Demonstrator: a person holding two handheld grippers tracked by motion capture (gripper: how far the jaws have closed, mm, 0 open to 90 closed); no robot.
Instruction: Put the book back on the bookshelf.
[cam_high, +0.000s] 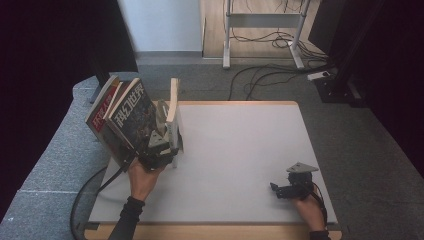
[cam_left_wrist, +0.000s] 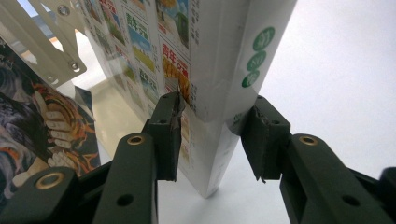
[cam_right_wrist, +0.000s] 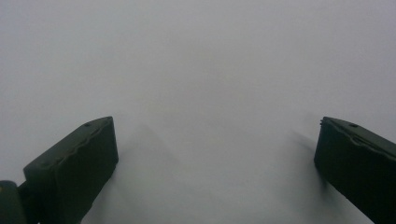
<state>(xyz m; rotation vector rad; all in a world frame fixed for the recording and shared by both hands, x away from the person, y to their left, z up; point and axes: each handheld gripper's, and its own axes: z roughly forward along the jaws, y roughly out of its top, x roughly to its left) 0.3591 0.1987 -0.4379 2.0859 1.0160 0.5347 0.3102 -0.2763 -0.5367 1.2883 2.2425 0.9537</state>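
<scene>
A thick white book (cam_high: 173, 107) stands upright on its edge at the left of the white table (cam_high: 240, 150). My left gripper (cam_high: 170, 141) reaches around its lower end. In the left gripper view the book (cam_left_wrist: 219, 56) sits between the two jaws of the left gripper (cam_left_wrist: 215, 107), which stand close beside its cover and spine with a slight gap, so the gripper is open. Left of it, two magazines (cam_high: 127, 117) lean against each other. My right gripper (cam_high: 274, 187) rests open near the front right corner, and in its own view the right gripper (cam_right_wrist: 215, 140) has nothing between its jaws.
A pale metal bookend (cam_left_wrist: 42, 42) stands between the white book and the dark illustrated magazine (cam_left_wrist: 37, 130). Beyond the table's far edge are grey carpet, loose cables (cam_high: 260, 75) and the legs of a metal frame (cam_high: 227, 45).
</scene>
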